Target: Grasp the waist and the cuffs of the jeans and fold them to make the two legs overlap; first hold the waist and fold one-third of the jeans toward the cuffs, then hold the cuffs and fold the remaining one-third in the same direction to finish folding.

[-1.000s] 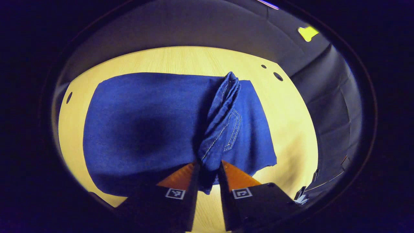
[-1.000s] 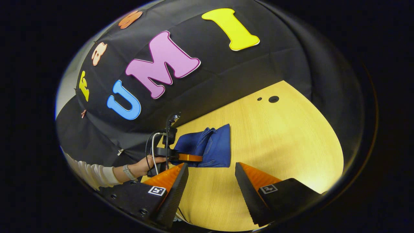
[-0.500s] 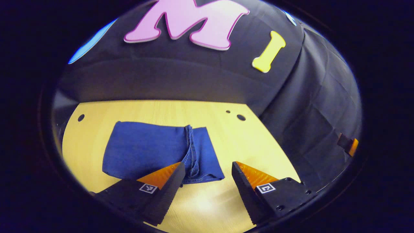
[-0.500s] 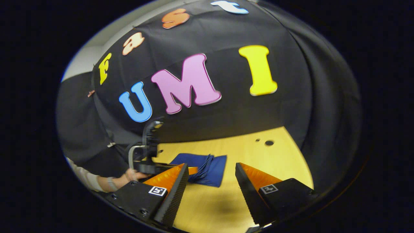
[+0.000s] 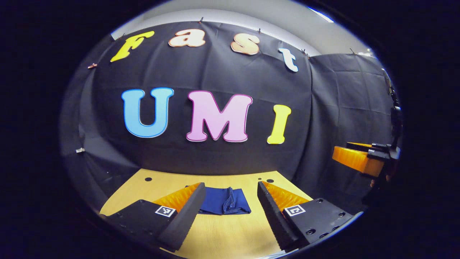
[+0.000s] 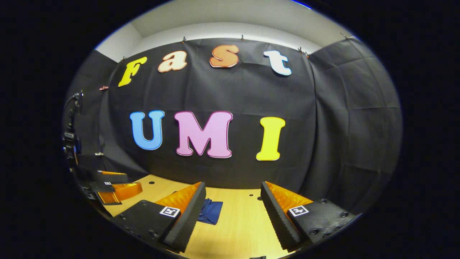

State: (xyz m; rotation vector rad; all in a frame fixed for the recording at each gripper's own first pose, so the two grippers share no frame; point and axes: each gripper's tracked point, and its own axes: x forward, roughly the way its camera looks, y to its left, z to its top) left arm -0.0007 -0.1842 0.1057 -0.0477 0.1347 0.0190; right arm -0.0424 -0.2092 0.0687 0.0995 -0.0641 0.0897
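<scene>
Folded blue denim jeans flat on light wooden table. L gripper & R gripper raised, jaws wide, holding 0.

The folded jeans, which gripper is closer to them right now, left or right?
Left, probably. The left gripper faces the jeans, which lie between its open fingers. The right gripper is off to the side, with the jeans small by its left finger.

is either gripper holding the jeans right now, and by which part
Nothing is held. The left gripper and right gripper both stand open, apart from the folded jeans lying on the table.
</scene>
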